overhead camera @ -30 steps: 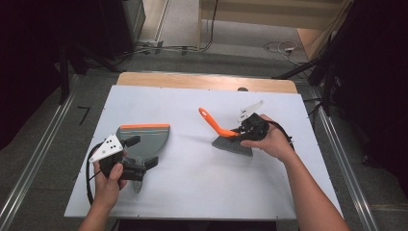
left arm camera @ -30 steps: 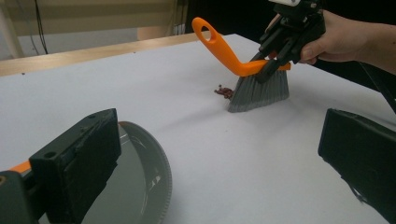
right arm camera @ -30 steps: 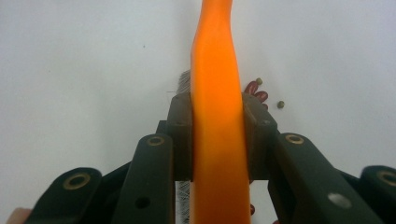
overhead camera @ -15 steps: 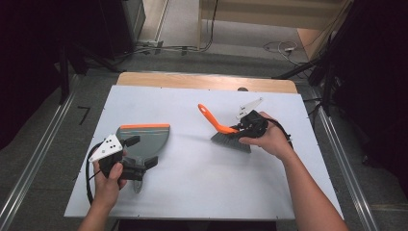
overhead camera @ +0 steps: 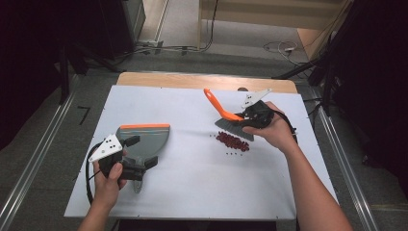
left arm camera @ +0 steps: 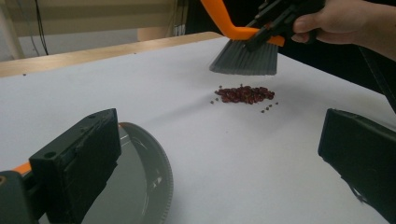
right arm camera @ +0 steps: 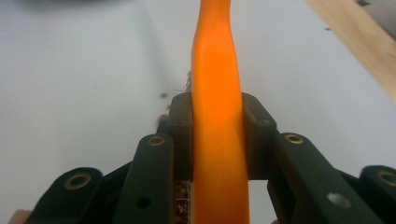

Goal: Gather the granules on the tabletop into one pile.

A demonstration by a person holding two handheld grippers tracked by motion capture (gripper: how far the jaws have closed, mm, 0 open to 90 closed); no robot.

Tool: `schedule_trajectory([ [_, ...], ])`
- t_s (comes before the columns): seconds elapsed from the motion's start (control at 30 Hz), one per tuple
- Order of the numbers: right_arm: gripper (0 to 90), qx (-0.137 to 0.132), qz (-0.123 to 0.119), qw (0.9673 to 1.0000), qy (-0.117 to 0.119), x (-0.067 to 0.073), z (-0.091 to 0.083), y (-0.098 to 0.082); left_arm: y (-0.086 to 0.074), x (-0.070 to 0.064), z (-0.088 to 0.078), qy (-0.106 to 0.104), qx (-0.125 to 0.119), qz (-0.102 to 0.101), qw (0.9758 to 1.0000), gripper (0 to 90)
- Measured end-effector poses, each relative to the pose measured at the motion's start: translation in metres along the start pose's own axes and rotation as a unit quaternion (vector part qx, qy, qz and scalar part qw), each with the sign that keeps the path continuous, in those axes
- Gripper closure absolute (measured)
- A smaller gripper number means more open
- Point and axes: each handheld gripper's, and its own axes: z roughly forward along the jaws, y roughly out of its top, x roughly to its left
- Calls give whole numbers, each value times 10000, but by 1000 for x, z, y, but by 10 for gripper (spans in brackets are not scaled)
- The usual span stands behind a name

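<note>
White table (overhead camera: pixel 192 192) is carrying one grey dustpan (overhead camera: pixel 146 142) and one pile of red beans (overhead camera: pixel 233 141). I'm clamping my right hand-held gripper (overhead camera: pixel 244 117) on one orange brush (overhead camera: pixel 222 111), its bristles hanging just above the beans. My left hand-held gripper (overhead camera: pixel 140 151) is sitting with jaws apart over the dustpan's handle end, gripping nothing, well apart from the pile.
</note>
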Motion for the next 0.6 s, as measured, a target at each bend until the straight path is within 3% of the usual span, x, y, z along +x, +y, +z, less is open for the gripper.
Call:
schedule_trajectory([
  [0.13, 685, 225, -181, 9979, -588, 0, 16, -1, 0, 0, 1, -2, 8, 1, 10000, 0],
  [0.27, 685, 341, -199, 9945, -972, -2, 25, -4, -1, 0, 0, -15, 7, 16, 10000, 0],
  [0.37, 685, 417, -251, 9953, -839, -1, 32, -10, 0, 0, 0, -17, -14, 8, 10000, 0],
  [0.4, 686, 304, -197, 9968, -716, 0, 31, -12, 0, 0, -1, -3, -17, 9, 10000, 0],
  [0.57, 686, 315, -327, 9982, -399, 10, 24, -13, 0, 0, -1, 6, -19, 4, 10000, 0],
  [0.6, 686, 294, -352, 9979, -463, 11, 21, -12, 0, 0, 0, -12, -14, 2, 10000, 0],
])
